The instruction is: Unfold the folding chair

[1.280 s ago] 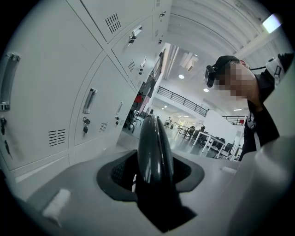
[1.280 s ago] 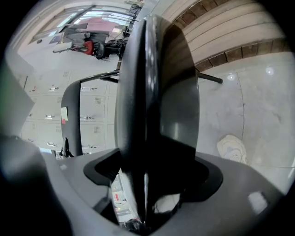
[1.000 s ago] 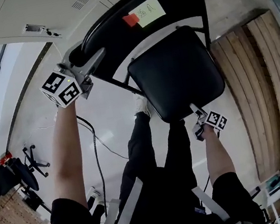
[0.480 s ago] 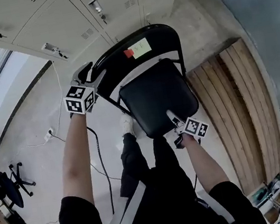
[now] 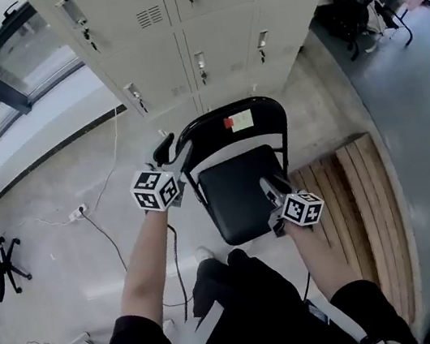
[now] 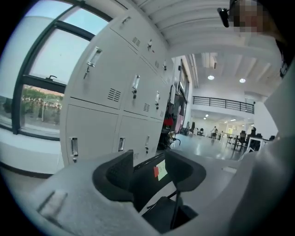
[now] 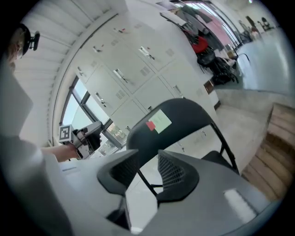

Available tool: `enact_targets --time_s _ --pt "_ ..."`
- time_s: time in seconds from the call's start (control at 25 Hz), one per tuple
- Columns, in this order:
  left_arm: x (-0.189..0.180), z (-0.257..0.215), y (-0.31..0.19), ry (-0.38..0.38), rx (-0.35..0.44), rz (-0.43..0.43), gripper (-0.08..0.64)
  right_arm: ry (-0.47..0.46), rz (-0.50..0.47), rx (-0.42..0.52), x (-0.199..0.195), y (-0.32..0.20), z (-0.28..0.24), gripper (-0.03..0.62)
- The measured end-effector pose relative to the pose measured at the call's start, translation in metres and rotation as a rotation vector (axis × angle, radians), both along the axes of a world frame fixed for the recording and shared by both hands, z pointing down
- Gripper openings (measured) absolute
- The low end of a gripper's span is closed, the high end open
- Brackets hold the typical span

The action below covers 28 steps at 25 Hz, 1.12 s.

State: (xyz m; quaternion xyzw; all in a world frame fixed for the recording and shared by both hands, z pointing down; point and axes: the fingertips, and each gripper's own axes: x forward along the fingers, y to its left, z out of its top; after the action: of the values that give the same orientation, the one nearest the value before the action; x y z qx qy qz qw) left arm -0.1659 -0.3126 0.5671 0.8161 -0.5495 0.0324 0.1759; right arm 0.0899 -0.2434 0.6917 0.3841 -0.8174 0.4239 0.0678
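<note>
Standing open on the floor (image 5: 85,231) just in front of the lockers (image 5: 197,22), the chair (image 5: 239,191) is showing its seat lying flat and its back upright, a sticky note (image 5: 240,120) on the backrest. The person is holding the left gripper (image 5: 173,151) just beside the left edge of the backrest. Its jaws have just been closing a little, but they are gaping wide with nothing pinched, and the chair is showing only beyond them. The right gripper (image 5: 269,189) is hovering over the seat's right front corner. Its jaws have just been closing too, down to a narrow gap, and they are gripping nothing.

To my eye the unfolding itself is looking done, and both hands are letting the chair stand by itself. What I would be expecting next is only a check: pressing the seat fully down so the frame is locking, and making sure the legs are sitting square on the floor beside the wooden boards (image 5: 360,199).
</note>
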Motion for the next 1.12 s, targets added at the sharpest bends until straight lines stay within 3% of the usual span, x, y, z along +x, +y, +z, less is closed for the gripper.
enact_targets --time_s 0.08,0.16,0.28,0.36,0.68,1.12 --pt "-0.006 -0.007 0.030 0.044 0.009 -0.058 0.161 0.035 -0.004 0.072 0.008 0.000 -0.024 0.101" --pt "-0.008 -0.014 0.058 0.081 0.022 -0.106 0.054 0.035 0.018 0.130 0.012 0.000 -0.048 0.075" --pt "-0.005 -0.030 0.095 0.101 0.054 -0.124 0.003 0.037 0.040 0.213 0.008 0.010 -0.080 0.037" --pt "-0.003 -0.041 0.123 0.125 0.077 -0.136 0.000 0.047 0.029 0.266 0.002 0.027 -0.098 0.005" --pt "-0.012 -0.081 0.238 0.139 0.139 -0.174 0.000 0.024 0.005 0.395 -0.009 0.113 -0.157 0.005" --pt "-0.026 -0.162 0.354 0.039 0.293 -0.150 0.000 0.102 0.007 0.584 0.030 0.203 -0.235 0.005"
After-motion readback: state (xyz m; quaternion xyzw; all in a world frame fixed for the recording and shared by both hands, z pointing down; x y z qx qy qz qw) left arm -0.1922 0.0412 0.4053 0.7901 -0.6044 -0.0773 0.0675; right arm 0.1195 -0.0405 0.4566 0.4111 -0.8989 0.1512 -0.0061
